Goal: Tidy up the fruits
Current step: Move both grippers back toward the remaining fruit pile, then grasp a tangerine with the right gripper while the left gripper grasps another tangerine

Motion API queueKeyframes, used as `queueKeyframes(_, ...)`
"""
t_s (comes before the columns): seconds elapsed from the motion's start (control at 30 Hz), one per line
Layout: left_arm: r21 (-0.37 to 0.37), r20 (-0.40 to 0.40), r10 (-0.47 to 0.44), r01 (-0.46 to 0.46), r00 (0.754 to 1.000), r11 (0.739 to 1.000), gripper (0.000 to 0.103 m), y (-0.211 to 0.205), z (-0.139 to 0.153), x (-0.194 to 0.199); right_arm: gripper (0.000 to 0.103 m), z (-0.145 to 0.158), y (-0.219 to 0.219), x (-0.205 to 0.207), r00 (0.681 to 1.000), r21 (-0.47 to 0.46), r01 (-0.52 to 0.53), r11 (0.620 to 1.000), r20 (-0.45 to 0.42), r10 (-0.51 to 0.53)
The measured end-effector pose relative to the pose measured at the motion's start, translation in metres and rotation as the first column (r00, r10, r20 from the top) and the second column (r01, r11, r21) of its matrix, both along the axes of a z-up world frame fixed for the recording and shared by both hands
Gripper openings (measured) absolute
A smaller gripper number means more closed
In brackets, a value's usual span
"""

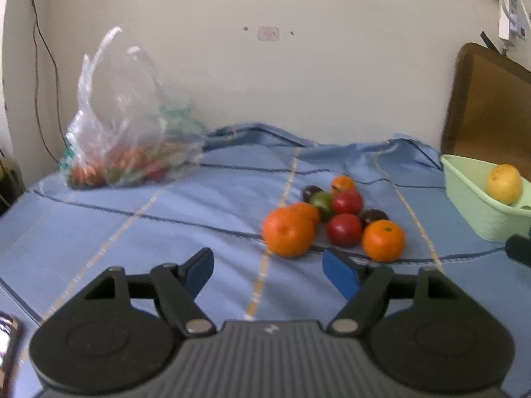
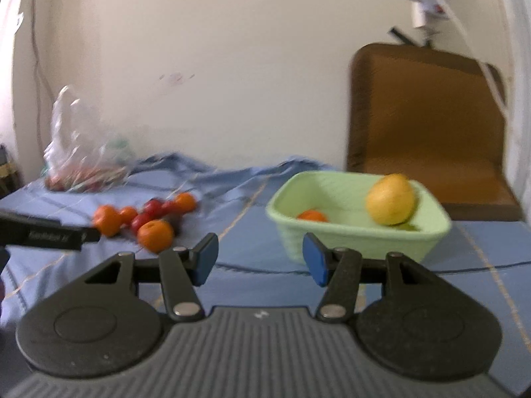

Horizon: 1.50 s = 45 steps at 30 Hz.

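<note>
A pile of loose fruit lies on the blue cloth: a big orange [image 1: 288, 232], a smaller orange [image 1: 383, 240], red fruits [image 1: 344, 229], a green one [image 1: 322, 203] and dark ones. The pile also shows in the right wrist view [image 2: 146, 219]. A light green basket [image 2: 351, 232] holds a yellow fruit [image 2: 391, 204] and an orange [image 2: 311, 215]; the basket also shows in the left wrist view [image 1: 471, 199]. My left gripper [image 1: 268, 270] is open and empty, just short of the pile. My right gripper [image 2: 260, 258] is open and empty, in front of the basket.
A clear plastic bag [image 1: 129, 132] with more fruit stands at the back left by the wall. A brown chair [image 2: 428, 126] stands behind the basket. Cables hang on the wall. The cloth [image 1: 149, 225] has folds at its far edge.
</note>
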<state>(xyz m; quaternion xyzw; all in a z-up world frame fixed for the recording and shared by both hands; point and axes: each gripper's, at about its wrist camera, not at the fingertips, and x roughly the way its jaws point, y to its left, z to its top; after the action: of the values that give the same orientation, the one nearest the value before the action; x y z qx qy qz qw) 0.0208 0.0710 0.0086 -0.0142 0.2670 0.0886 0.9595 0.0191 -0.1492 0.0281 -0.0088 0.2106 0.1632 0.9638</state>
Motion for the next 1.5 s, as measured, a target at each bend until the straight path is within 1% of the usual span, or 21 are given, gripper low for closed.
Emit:
queueKeyframes(0.07,0.012,0.017,0.018,-0.018,1.000,1.000,0.075,0.007,0.000,-0.001,0.058,-0.001,0.010,0.004,0.999,-0.012,-0.040,0.999,-0.020,0.040)
queueKeyframes(0.1,0.002,0.020,0.023,-0.023,1.000,1.000,0.075,0.011,0.001,0.000,0.058,-0.002,0.017,0.006,0.997,-0.019,-0.066,0.998,-0.035,0.066)
queueKeyframes(0.27,-0.121,0.045,0.004,0.001,0.999,0.993,0.075,0.030,0.000,0.000,0.058,-0.003,0.049,0.026,0.984,-0.062,-0.157,0.986,-0.090,0.151)
queueKeyframes(0.4,-0.185,0.056,0.008,0.003,0.998,0.983,0.075,0.040,-0.001,-0.001,0.059,-0.001,0.073,0.048,0.970,-0.054,-0.211,0.976,-0.138,0.202)
queueKeyframes(0.47,-0.199,0.060,0.007,0.005,0.998,0.980,0.075,0.042,-0.001,-0.001,0.059,-0.003,0.083,0.058,0.958,-0.047,-0.239,0.970,-0.176,0.228)
queueKeyframes(0.53,-0.198,0.061,-0.001,0.013,0.998,0.980,0.075,0.041,-0.001,-0.001,0.059,-0.006,0.093,0.063,0.949,-0.063,-0.256,0.965,-0.205,0.238)
queueKeyframes(0.6,-0.184,0.057,-0.017,0.027,0.998,0.982,0.075,0.037,-0.001,0.001,0.057,-0.013,0.101,0.070,0.945,-0.092,-0.254,0.963,-0.234,0.227)
queueKeyframes(0.63,-0.175,0.057,-0.025,0.035,0.998,0.984,0.075,0.035,0.000,0.003,0.057,-0.017,0.101,0.073,0.943,-0.090,-0.250,0.964,-0.251,0.221)
queueKeyframes(0.67,-0.167,0.056,-0.036,0.044,0.998,0.985,0.076,0.033,0.000,0.005,0.051,-0.017,0.098,0.073,0.944,-0.066,-0.239,0.969,-0.251,0.216)
queueKeyframes(0.7,-0.159,0.053,-0.050,0.058,0.997,0.986,0.078,0.030,0.001,0.009,0.042,-0.015,0.095,0.072,0.943,-0.050,-0.239,0.970,-0.252,0.219)
queueKeyframes(0.73,-0.152,0.050,-0.066,0.072,0.997,0.986,0.078,0.027,0.001,0.012,0.039,-0.014,0.092,0.070,0.942,-0.038,-0.237,0.971,-0.255,0.220)
queueKeyframes(0.87,-0.115,0.031,-0.122,0.124,0.992,0.986,0.078,0.015,0.000,0.026,0.038,-0.014,0.073,0.047,0.952,-0.044,-0.218,0.975,-0.230,0.202)
queueKeyframes(0.93,-0.100,0.021,-0.131,0.132,0.991,0.986,0.078,0.012,-0.001,0.032,0.038,-0.013,0.059,0.033,0.956,-0.041,-0.212,0.976,-0.219,0.198)
queueKeyframes(1.03,-0.107,0.000,-0.150,0.150,0.989,0.983,0.078,0.011,-0.003,0.040,0.038,-0.012,0.037,0.018,0.960,-0.021,-0.189,0.982,-0.213,0.181)
queueKeyframes(1.07,-0.111,-0.014,-0.154,0.152,0.988,0.982,0.075,0.012,-0.004,0.044,0.038,-0.013,0.030,0.015,0.961,-0.008,-0.179,0.984,-0.217,0.173)
queueKeyframes(1.13,-0.138,-0.055,-0.165,0.156,0.985,0.978,0.064,0.015,-0.008,0.052,0.038,-0.014,0.017,0.012,0.960,0.030,-0.155,0.987,-0.229,0.158)
queueKeyframes(1.17,-0.158,-0.076,-0.165,0.151,0.983,0.976,0.049,0.017,-0.010,0.056,0.038,-0.015,0.013,0.011,0.961,0.044,-0.145,0.989,-0.231,0.151)
queueKeyframes(1.2,-0.164,-0.086,-0.151,0.136,0.985,0.977,0.043,0.018,-0.011,0.056,0.038,-0.015,0.011,0.011,0.961,0.056,-0.136,0.989,-0.234,0.145)
queueKeyframes(1.27,-0.186,-0.079,-0.141,0.124,0.987,0.975,0.042,0.022,-0.012,0.052,0.038,-0.015,0.010,0.011,0.963,0.065,-0.128,0.990,-0.232,0.140)
queueKeyframes(1.4,-0.228,-0.065,-0.125,0.107,0.990,0.968,0.042,0.021,-0.012,0.029,0.038,-0.015,0.011,0.006,0.967,0.064,-0.133,0.989,-0.211,0.144)
queueKeyframes(1.5,-0.248,-0.059,-0.156,0.137,0.986,0.959,0.042,0.007,-0.012,0.013,0.038,-0.014,0.007,0.002,0.968,0.079,-0.135,0.988,-0.202,0.148)
